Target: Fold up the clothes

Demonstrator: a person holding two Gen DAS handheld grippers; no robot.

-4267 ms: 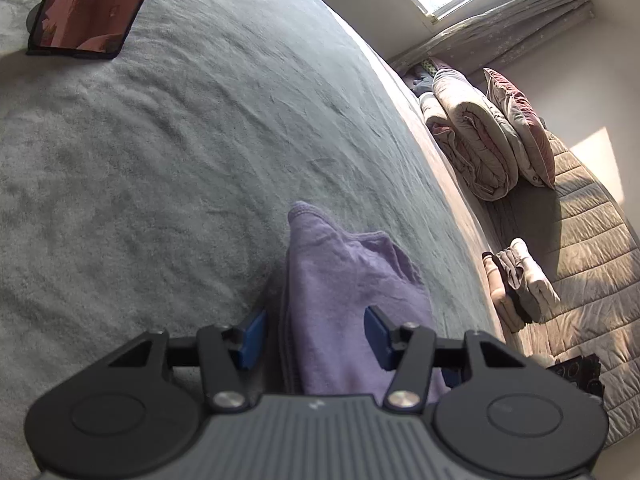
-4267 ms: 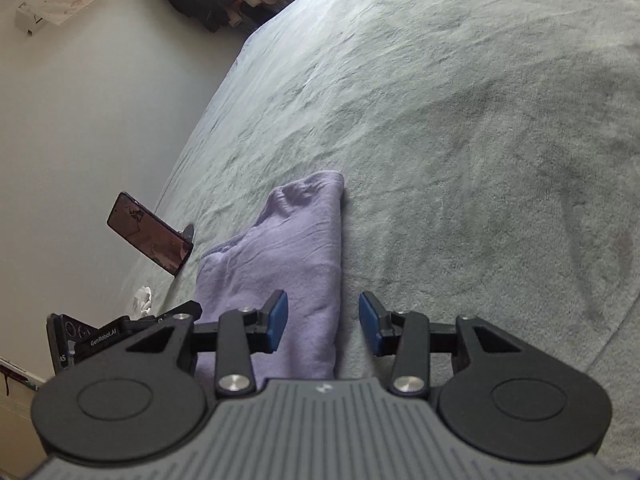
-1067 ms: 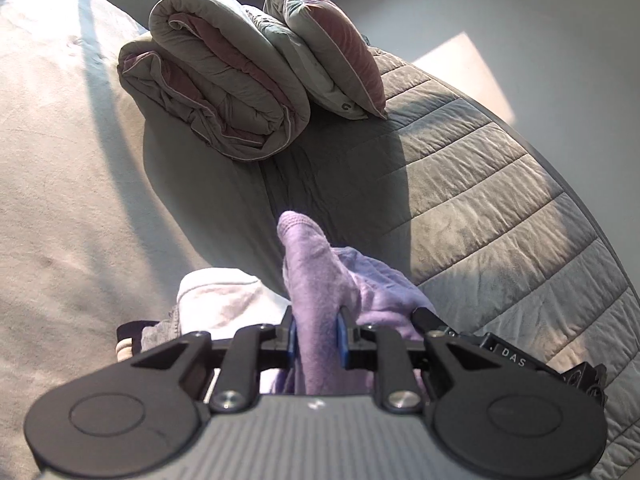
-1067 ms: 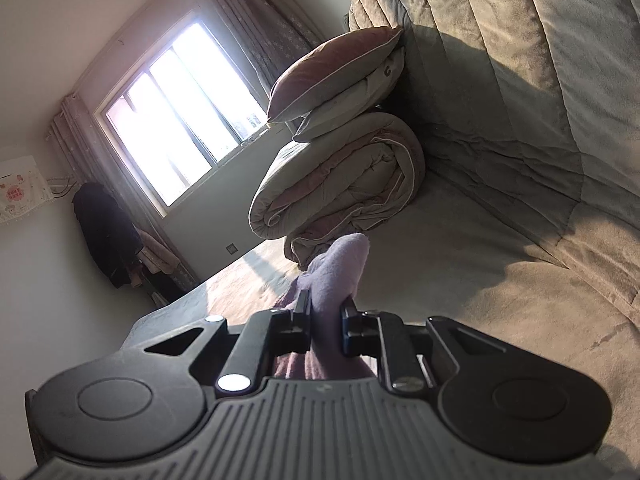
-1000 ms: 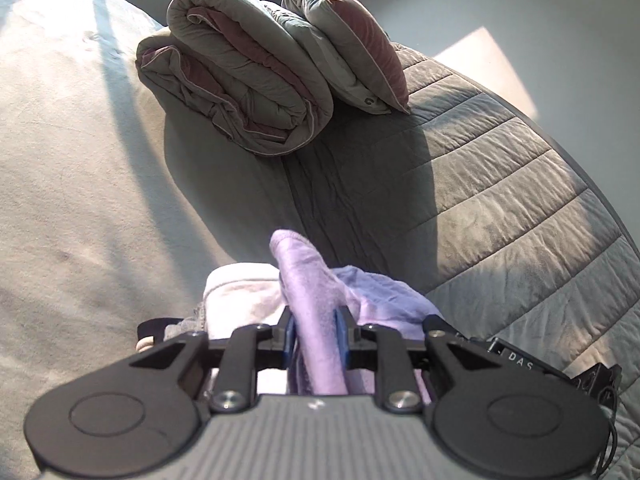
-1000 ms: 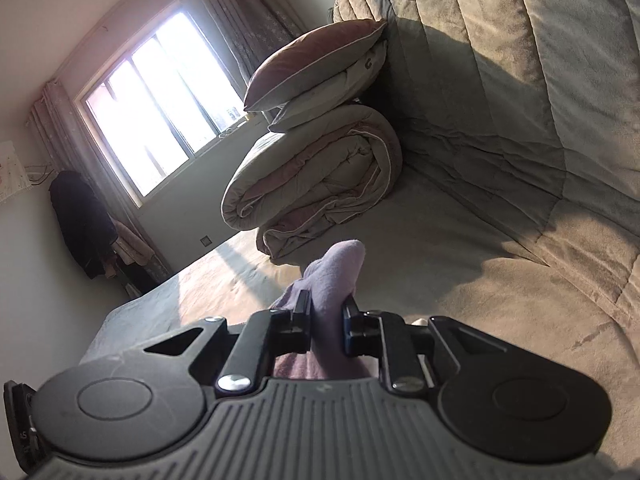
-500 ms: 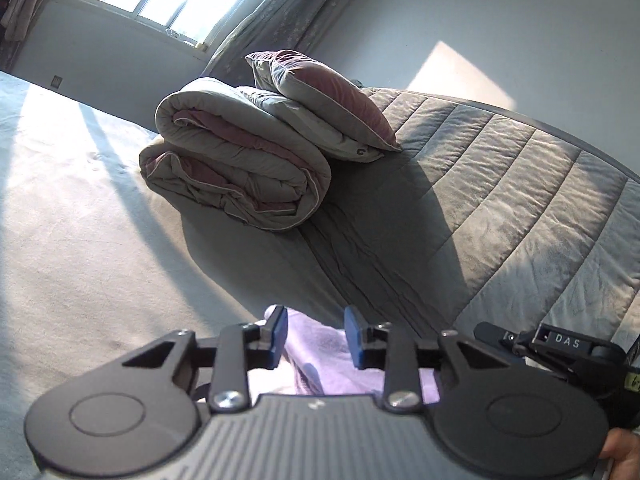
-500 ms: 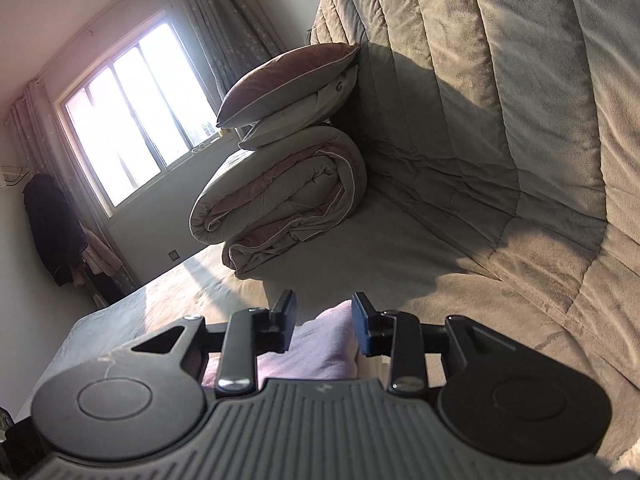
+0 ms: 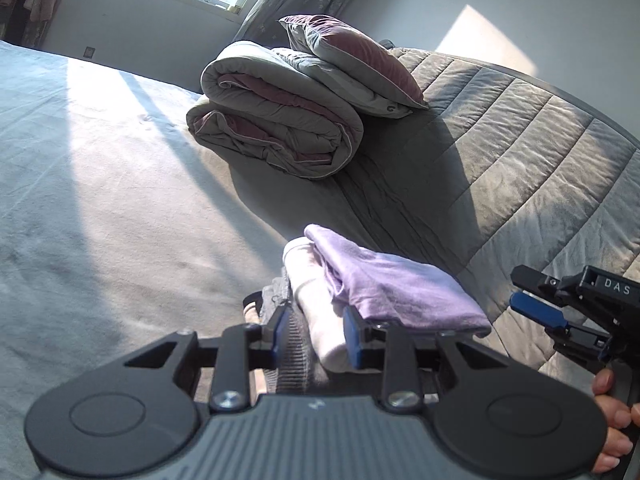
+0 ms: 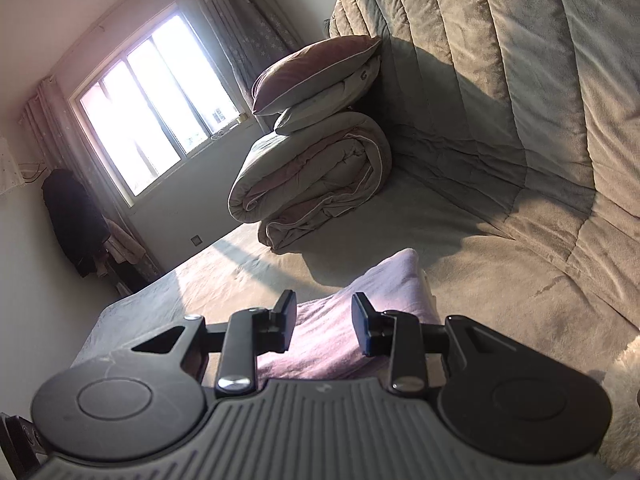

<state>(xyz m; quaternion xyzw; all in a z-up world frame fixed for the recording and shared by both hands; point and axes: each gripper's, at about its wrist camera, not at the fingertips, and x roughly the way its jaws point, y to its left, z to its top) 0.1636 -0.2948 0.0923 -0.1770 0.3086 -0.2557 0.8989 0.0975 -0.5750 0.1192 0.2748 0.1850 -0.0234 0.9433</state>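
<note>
Having set the folded purple garment (image 9: 392, 288) atop the clothes pile (image 9: 316, 328) on the bed (image 9: 100, 200), we hold left gripper (image 9: 314, 334) and right gripper (image 10: 324, 320) fingers parted, gripping nothing, and judge another garment comes next.

The only clear lettering is "DAS", in pale capitals on the black body of the right gripper (image 9: 536, 300), which shows at the right edge of the left wrist view; the word runs off the edge of the picture, so it may be cut short. A small letter-like mark, perhaps a "C", sits at the corner of the grey pillow (image 10: 332, 98) in the stack on the bed, also seen in the left wrist view, though it is too small to read for sure.
</note>
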